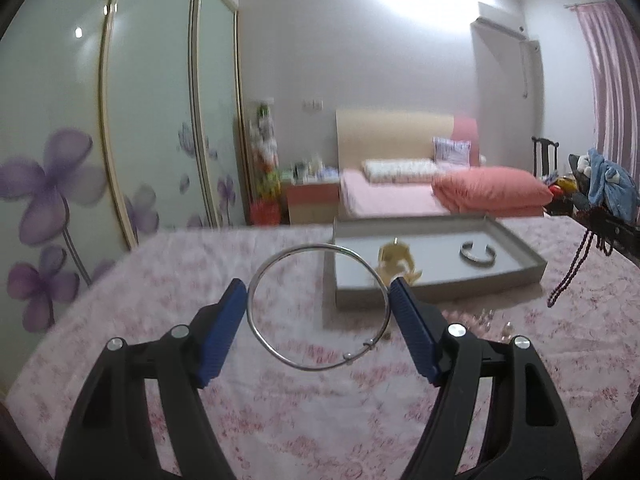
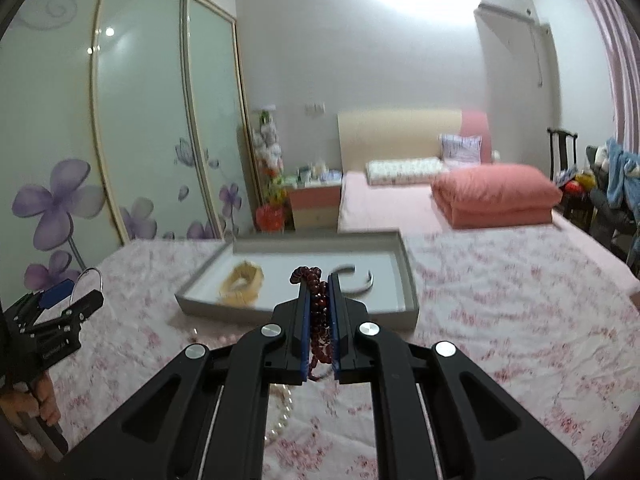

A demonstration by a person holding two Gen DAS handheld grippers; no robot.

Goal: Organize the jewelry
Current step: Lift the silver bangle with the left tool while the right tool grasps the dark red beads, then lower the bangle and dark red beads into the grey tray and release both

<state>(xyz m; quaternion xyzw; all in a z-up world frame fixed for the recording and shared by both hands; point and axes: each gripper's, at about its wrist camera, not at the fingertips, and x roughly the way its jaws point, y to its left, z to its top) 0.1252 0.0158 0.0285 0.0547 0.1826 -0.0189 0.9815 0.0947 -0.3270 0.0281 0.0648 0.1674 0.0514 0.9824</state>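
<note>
Held up over the pink floral cloth, my left gripper (image 1: pixel 318 286) is shut on a thin silver bangle (image 1: pixel 312 246), which spans the gap between its blue pads. Beyond it lies a shallow grey tray (image 1: pixel 436 290) holding a gold bracelet (image 1: pixel 394 258) and a silver cuff (image 1: pixel 478 256). My right gripper (image 2: pixel 318 276) is shut on a dark red bead necklace (image 2: pixel 318 304); the strand also hangs in the left wrist view (image 1: pixel 576 268). In the right wrist view the tray (image 2: pixel 224 310) is straight ahead, with the left gripper (image 2: pixel 76 294) and the bangle (image 2: pixel 90 276) at far left.
A pearl strand (image 2: pixel 280 416) lies on the cloth under my right gripper, with small pale beads (image 1: pixel 492 320) near the tray's front. Behind are a bed with a folded pink quilt (image 2: pixel 496 196), sliding wardrobe doors (image 2: pixel 140 120) and a chair piled with clothes (image 1: pixel 608 188).
</note>
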